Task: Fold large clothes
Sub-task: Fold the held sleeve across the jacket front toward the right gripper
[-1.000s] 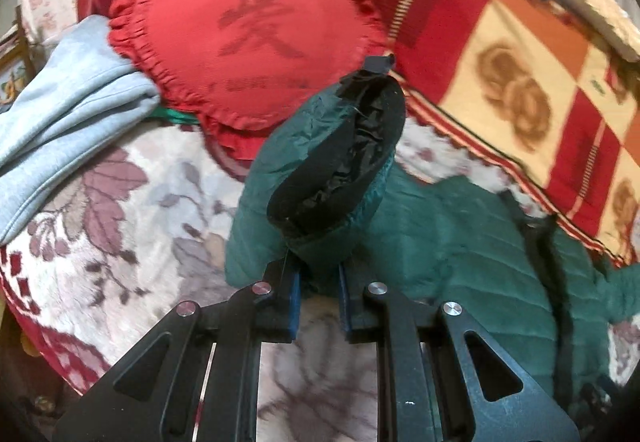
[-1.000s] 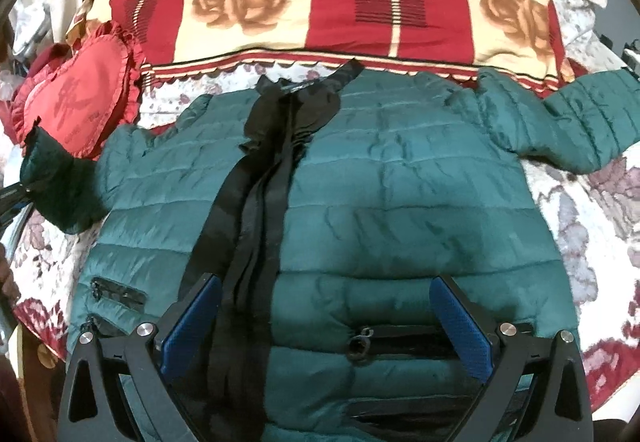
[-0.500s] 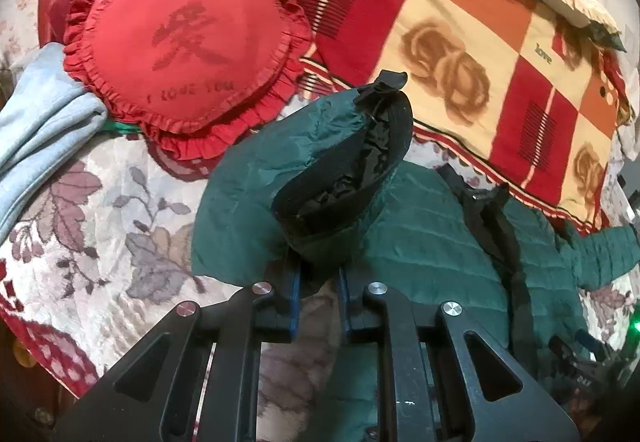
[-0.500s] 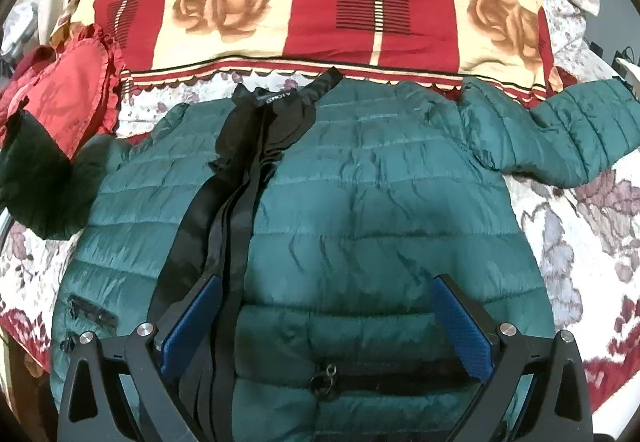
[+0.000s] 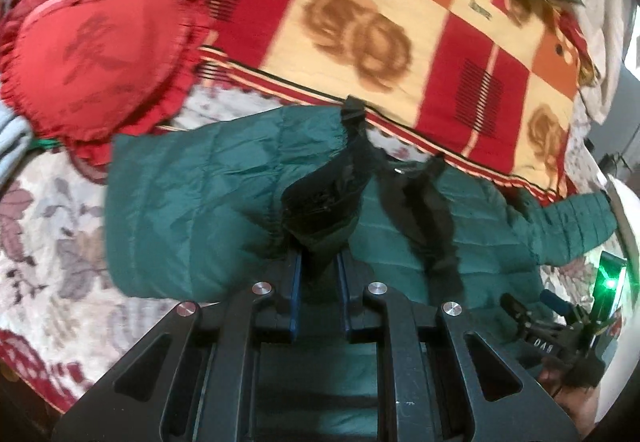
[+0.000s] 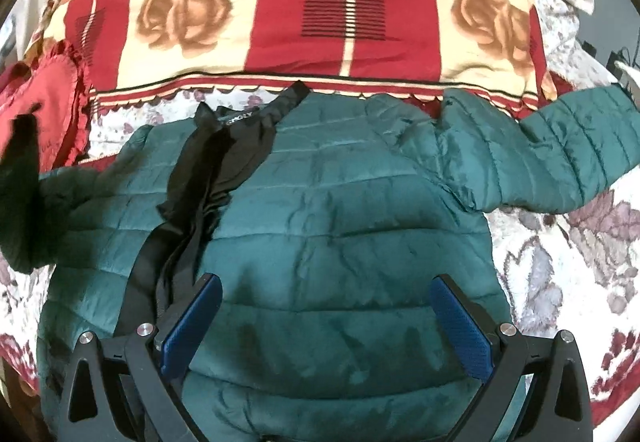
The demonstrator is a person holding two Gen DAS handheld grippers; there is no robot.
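Left gripper [image 5: 318, 274] with black arms, thin blue pads, round silver screws and cut-out holes, right gripper [image 6: 326, 326] with black arms too, big bumpy blue pads, silver screws, triangle holes

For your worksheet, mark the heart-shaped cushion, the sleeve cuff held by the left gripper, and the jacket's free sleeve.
Heart-shaped cushion [image 5: 96, 57], left wrist view, red centre.
Sleeve cuff [image 5: 324, 201], left wrist view, black lining.
Free sleeve [image 6: 560, 145], right wrist view, quilted middle.
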